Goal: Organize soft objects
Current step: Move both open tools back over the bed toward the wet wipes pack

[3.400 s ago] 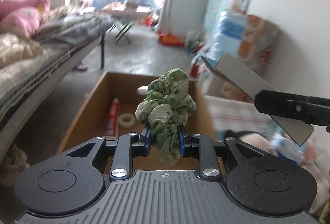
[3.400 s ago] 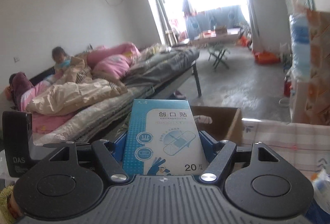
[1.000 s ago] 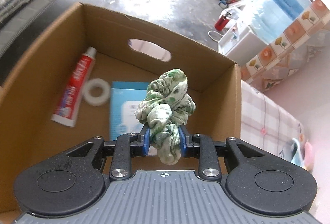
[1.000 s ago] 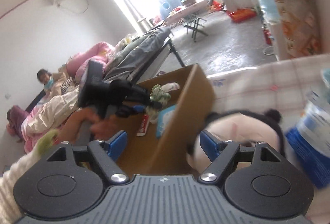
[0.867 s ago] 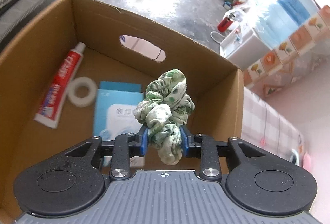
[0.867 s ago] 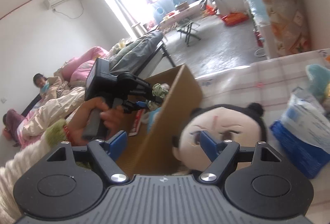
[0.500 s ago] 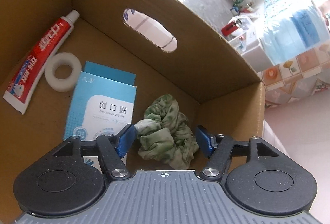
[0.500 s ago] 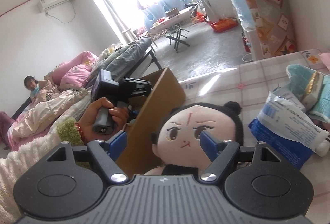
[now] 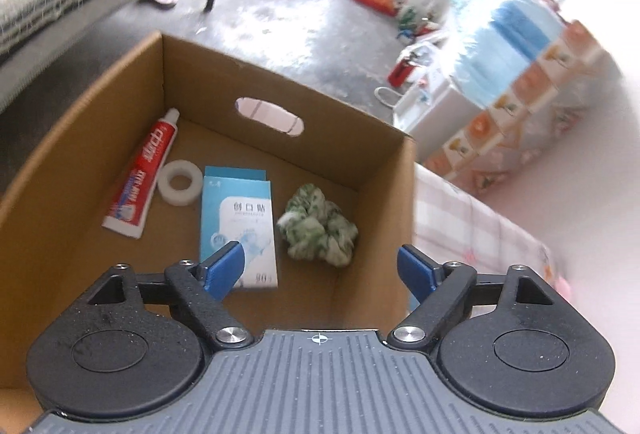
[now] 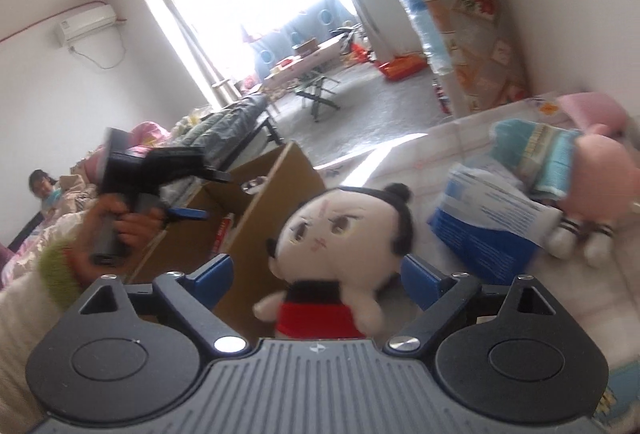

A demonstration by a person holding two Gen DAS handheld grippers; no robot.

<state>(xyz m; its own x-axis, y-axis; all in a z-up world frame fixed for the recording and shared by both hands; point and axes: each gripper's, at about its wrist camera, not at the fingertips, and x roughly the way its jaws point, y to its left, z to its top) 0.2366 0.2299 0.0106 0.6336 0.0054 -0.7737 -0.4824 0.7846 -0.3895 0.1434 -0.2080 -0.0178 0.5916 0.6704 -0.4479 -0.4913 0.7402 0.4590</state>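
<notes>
Left tongs: released, jaws spread wide above the cardboard box with nothing between them; they have just been opening.
Green scrunchie: lies loose on the box floor, just ahead of the left tongs and a little toward their right finger, near the box's right wall.
Plaster packet: pale blue, flat on the box floor, just ahead of the left finger of the left tongs, which overlaps its near corner in this view; the scrunchie lies just beside it on the right.
Tape roll: white, farther ahead and left of the packet, close to its far left corner.
Toothpaste tube: red and white, leftmost in the box, lying beside the tape roll with its cap toward the far wall.
Box wall: the far side has an oval hand slot.
Right tongs: released, jaws wide and just been opening further; the pads do not press on anything.
Plush doll: black hair, red top, stands between the right tongs' fingers and just ahead of them, on the checked cloth of the bench, outside the box and against its near side.
Blue-and-white packet: on the bench ahead and right of the right tongs.
Pink plush: farther right, blurred.
Person's hand: ahead-left of the right tongs, gripping the handle of the left tongs over the box.
</notes>
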